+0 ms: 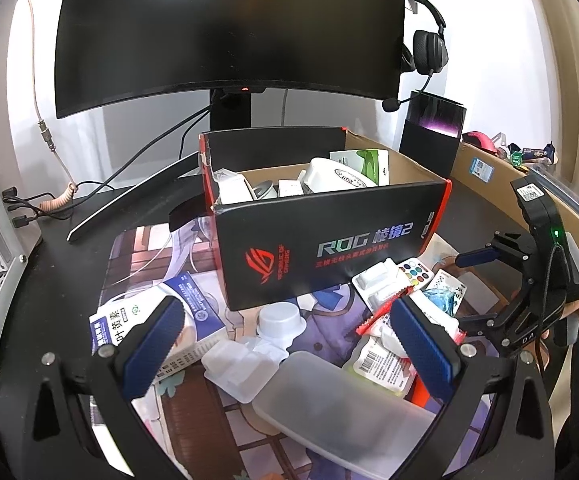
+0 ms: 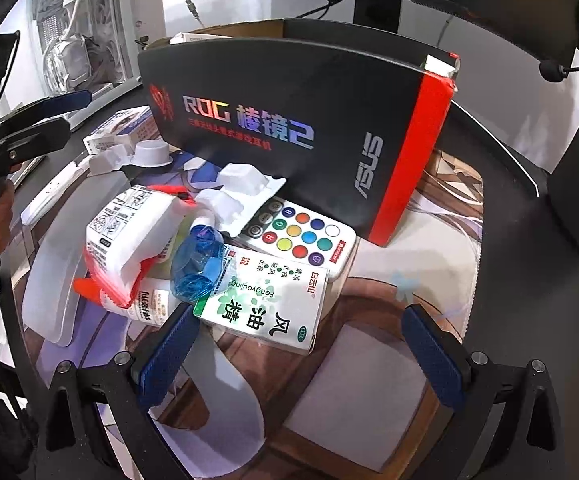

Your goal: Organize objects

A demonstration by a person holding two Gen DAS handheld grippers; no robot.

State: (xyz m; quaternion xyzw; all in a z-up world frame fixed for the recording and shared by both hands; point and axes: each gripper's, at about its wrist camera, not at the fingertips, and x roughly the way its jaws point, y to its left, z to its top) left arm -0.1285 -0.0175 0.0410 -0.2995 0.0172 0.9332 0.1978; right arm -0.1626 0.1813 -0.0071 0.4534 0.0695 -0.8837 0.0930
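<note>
A black and red ROG box (image 1: 329, 236) stands open on the desk mat with several white items inside; it also shows in the right wrist view (image 2: 289, 120). Loose items lie in front of it: a white medicine box (image 1: 157, 320), clear plastic trays (image 1: 245, 364), a frosted lid (image 1: 341, 404), a colour-button remote (image 2: 301, 232), a green-white carton (image 2: 265, 304), a blue wrapped piece (image 2: 197, 264) and a red-edged pouch (image 2: 129, 236). My left gripper (image 1: 289, 344) is open above the trays. My right gripper (image 2: 297, 344) is open just before the carton.
A curved monitor (image 1: 229, 28) stands behind the box, with a headset (image 1: 425, 52) at its right. Cables (image 1: 49, 200) lie at the back left. A cardboard box (image 1: 509, 196) sits at the right. A white PC case (image 2: 77, 44) is at the left.
</note>
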